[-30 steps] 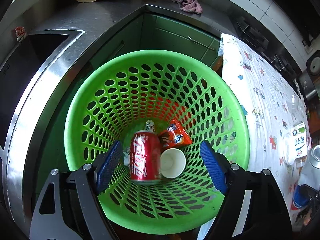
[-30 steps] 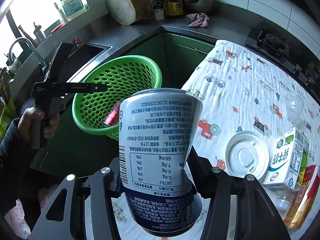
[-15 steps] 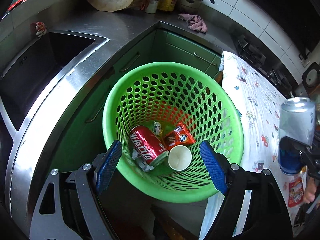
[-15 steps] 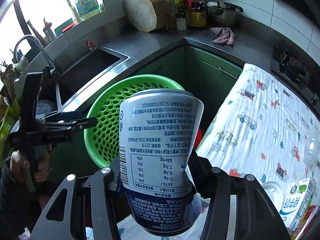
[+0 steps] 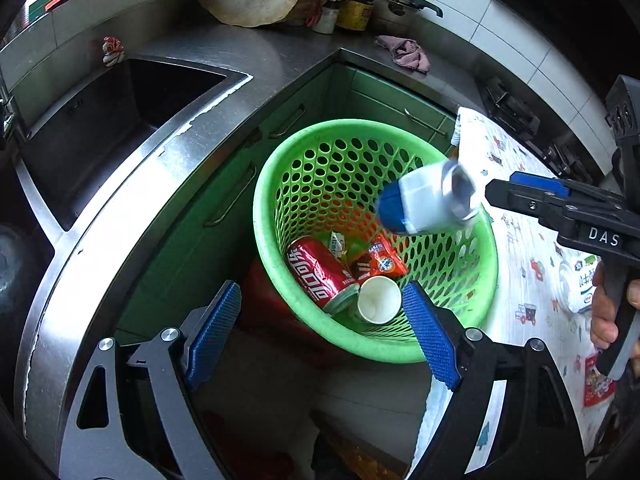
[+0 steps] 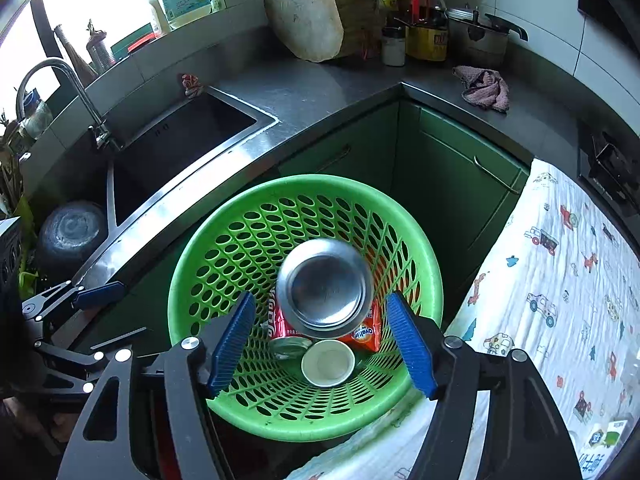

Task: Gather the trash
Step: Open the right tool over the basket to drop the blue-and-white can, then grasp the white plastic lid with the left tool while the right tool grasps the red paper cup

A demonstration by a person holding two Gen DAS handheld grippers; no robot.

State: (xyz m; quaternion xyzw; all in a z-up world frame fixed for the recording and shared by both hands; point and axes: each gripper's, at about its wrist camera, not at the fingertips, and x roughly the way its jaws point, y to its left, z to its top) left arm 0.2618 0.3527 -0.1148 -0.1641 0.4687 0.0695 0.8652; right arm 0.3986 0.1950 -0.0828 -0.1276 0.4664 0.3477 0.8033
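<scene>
One blurred can [image 5: 426, 202] over green basket [image 6: 200, 280], hiding red can [image 6: 280, 324].

A blue-and-white can [image 5: 426, 202] is in mid-air, tilted, over the green perforated basket [image 5: 276, 240] holding a red cola can [image 5: 316, 270], white paper cup [image 5: 378, 300] and orange wrapper [image 5: 380, 262].

We read "DAS" in white on the black gripper body [image 5: 600, 232] at the right edge of the left wrist view. On the orange snack packet [image 6: 366, 334] in the basket, "Ovaltine" is partly legible. Other print is too blurred.
</scene>
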